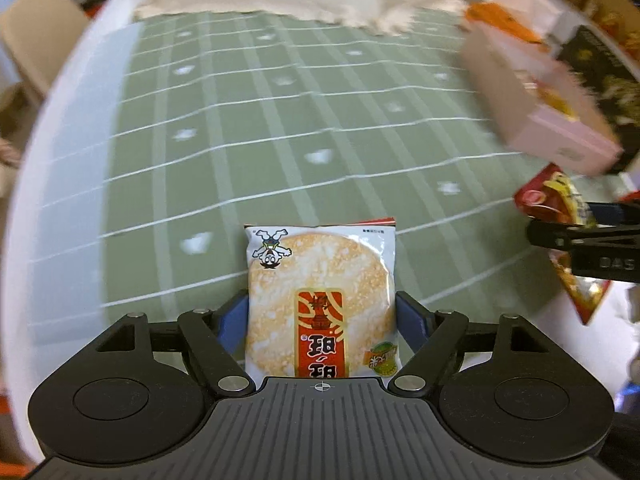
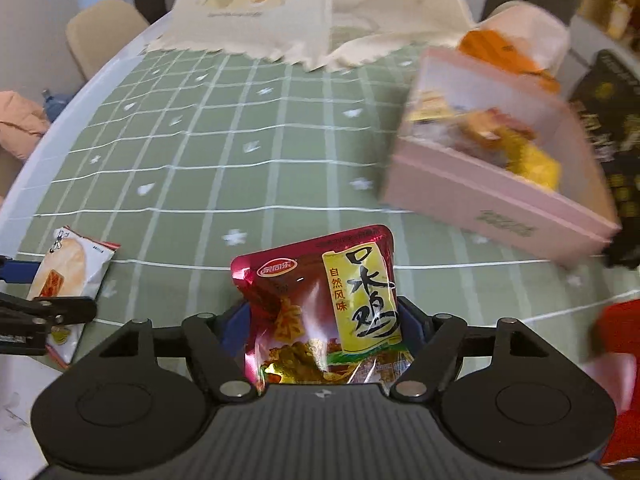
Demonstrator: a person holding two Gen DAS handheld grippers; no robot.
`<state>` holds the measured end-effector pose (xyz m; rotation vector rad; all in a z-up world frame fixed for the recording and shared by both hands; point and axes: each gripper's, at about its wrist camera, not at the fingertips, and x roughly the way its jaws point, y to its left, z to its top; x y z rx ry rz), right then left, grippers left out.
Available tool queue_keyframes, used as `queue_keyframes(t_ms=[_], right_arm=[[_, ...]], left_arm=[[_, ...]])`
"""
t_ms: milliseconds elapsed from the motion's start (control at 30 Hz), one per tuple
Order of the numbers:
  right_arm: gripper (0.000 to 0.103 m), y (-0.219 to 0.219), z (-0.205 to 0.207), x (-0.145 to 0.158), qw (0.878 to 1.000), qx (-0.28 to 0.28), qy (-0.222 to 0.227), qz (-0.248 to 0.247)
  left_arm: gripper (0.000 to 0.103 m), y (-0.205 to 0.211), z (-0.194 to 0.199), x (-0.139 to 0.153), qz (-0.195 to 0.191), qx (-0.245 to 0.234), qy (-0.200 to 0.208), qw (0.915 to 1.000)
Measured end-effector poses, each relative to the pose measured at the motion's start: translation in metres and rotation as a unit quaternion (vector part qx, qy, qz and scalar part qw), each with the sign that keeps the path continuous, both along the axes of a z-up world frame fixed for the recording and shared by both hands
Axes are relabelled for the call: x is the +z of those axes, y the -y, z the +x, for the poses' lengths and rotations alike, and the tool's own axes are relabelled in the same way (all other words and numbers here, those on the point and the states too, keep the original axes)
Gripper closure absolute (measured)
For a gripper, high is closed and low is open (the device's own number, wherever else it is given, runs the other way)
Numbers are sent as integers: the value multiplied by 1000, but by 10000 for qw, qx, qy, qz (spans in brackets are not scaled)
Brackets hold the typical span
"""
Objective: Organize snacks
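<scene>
Our left gripper clamped the rice-cracker packet; our right gripper clamped the red chicken-snack pouch — pink box nearby.

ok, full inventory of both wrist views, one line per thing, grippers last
rice cracker packet: 1, white with red label, between the left gripper's fingers
red snack pouch: 1, red with yellow label, between the right gripper's fingers
pink box: 1, pink, open, snacks inside, far right on the tablecloth
black box: 1, black with gold print, behind the pink box
tablecloth: 1, green with white grid, over the table
cream cloth: 1, cream, printed, far end of table
chairs: 2 visible, beige, around the table
left gripper: black, shut on the packet
right gripper: black, shut on the pouch
</scene>
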<state>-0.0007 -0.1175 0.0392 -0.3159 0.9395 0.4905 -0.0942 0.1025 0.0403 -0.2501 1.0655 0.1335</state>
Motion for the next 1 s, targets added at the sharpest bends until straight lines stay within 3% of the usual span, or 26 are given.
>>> queue_keyframes(t_ms=[167,333,400,500,633,800,1000], right_arm=[[29,35,9,14,9990,-433,67,72],[29,66,23,24,9958,-894,144,160],[29,76,28,24,9937,-1095,83,242],[29,86,31,24,9913,-1270,12,339],[29,89,32,23,9912,-1267,14,371],[29,90,30,20,9923,-1184,-34,362],[29,95,35,11,9922,-1185,-220,316]], left_arm=[[22,44,25,10,-111,-860,35,9962],[22,90,61,22,-362,-1814,-99,9827],[22,100,84,39,-315,-2010,104,9790],[22,106,125,73,-162,-1978,641,9780],[22,112,193,102,-333,-1728,1353,9751],[22,144,271,70,-303,-1739,1091,9782],[22,148,271,68,-635,-1692,1434,9730]])
